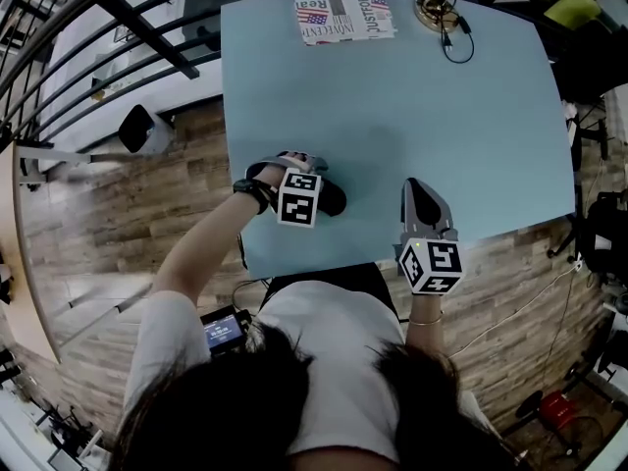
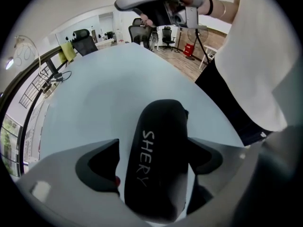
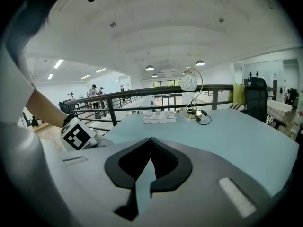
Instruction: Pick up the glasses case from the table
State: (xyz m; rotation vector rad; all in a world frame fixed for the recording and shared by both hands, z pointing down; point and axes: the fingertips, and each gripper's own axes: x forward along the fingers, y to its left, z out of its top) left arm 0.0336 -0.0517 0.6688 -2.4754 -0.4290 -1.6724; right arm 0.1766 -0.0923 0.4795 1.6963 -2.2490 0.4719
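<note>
Blue tabletop [image 1: 392, 96] below, left tongs [image 2: 152, 163] clamp black glasses case [image 2: 158, 126]; right tongs [image 3: 149, 148] closed.

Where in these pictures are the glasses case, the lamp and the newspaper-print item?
glasses case [image 2: 163, 155]: left gripper view, its black top, beside the lettering.
lamp [image 3: 188, 83]: right gripper view, its round shade.
newspaper-print item [image 1: 343, 16]: head view, its middle, at the table's far edge.

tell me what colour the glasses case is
The glasses case is black with pale lettering, best seen in the left gripper view.
</note>
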